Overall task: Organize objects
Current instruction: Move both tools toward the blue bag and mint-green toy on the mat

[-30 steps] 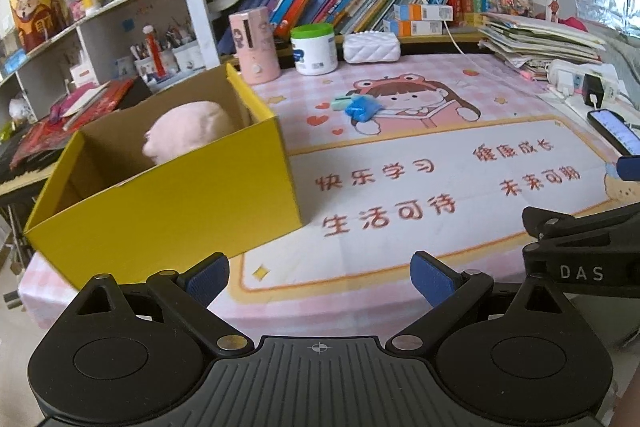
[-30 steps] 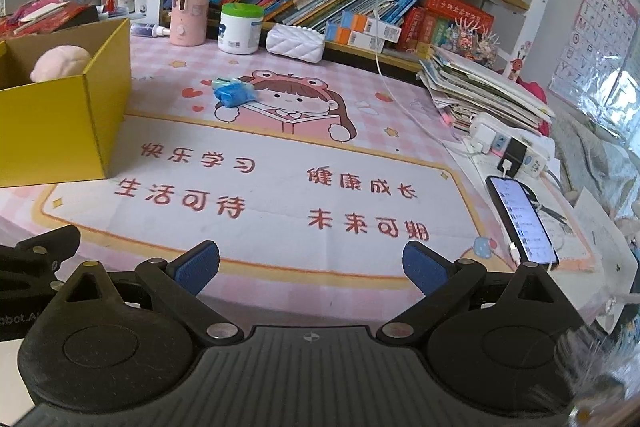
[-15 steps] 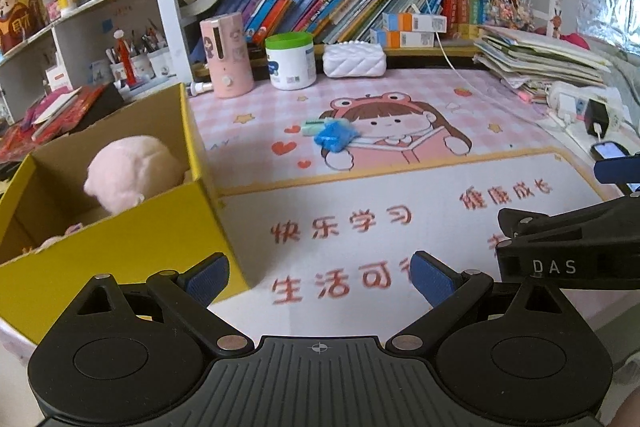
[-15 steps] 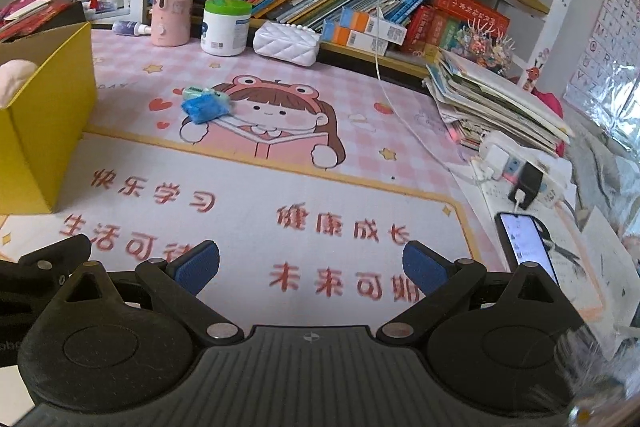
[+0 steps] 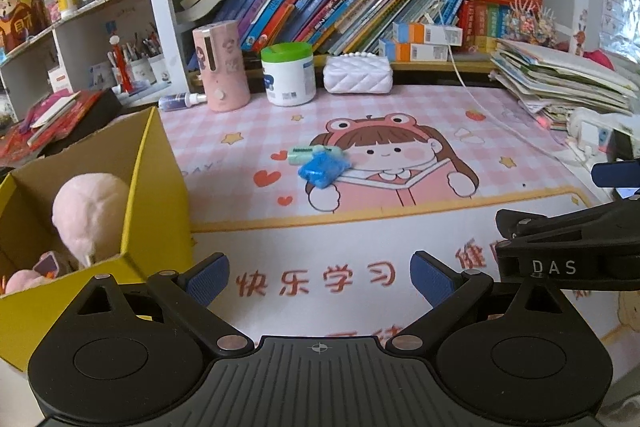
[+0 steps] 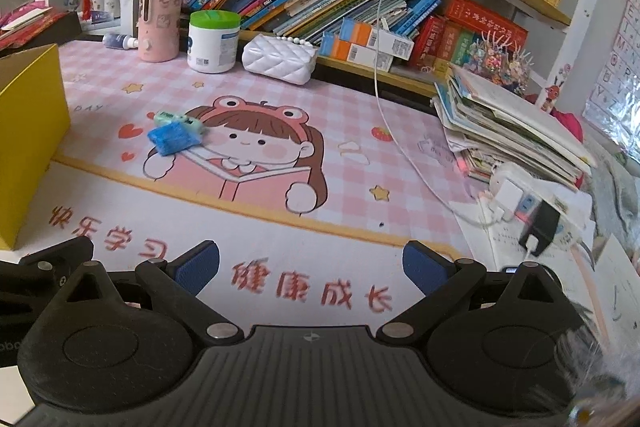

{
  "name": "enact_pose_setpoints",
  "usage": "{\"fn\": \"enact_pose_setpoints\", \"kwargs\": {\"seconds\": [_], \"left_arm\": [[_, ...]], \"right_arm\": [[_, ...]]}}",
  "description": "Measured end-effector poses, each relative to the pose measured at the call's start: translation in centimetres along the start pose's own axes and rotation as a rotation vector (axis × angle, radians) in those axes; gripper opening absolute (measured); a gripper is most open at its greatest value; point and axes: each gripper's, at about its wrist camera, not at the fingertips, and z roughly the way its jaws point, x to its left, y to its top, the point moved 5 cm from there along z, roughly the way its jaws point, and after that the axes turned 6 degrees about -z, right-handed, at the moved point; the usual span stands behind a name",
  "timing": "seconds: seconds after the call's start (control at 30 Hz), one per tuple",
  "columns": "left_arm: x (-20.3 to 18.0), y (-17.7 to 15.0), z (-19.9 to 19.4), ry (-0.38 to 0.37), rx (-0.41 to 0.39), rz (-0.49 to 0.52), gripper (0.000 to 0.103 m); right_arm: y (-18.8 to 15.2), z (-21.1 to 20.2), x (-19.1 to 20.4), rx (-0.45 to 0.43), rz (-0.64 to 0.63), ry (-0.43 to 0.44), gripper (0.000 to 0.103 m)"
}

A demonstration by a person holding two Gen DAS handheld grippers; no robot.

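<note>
The bench (image 5: 400, 227) is covered by a pink checked mat (image 6: 360, 131) printed with a cartoon girl in a frog hat and red Chinese characters.

On the mat:
- A yellow cardboard box (image 5: 160, 219) stands open at the left edge.
- A blue packet (image 5: 322, 169) lies near the centre, touching a pale green tube (image 5: 310, 150) just behind it.
- Along the rear edge, left to right: a small bottle (image 5: 182, 101) lying on its side, an upright pink cylinder (image 5: 220, 67), a white jar with a green lid (image 5: 287, 73) and a white quilted purse (image 5: 356, 79).

At the right side, a stack of books and papers (image 6: 512, 131) and a white power strip (image 6: 524, 191) with a black plug rest on the bench. A white cable (image 6: 392, 131) runs across the mat.
</note>
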Motion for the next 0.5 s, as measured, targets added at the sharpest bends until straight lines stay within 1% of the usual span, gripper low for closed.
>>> {"fn": "enact_pose_setpoints", "kwargs": {"seconds": [0.3,0.4,0.5], "left_arm": [[-0.4,1.2,1.8,0.075,0.007,-0.042,0.098],[-0.4,1.5,2.4,0.092,0.013,-0.046,0.098],[-0.2,2.0,3.1,0.106,0.015,-0.059,0.098]], "right_arm": [[0.9,2.8,-1.9,-0.017,0.019,0.097,0.096],[1.3,3.7,-2.0,-0.02,0.026,0.134,0.091],[1.7,4.3,-2.1,-0.028,0.03,0.155,0.09]]}}
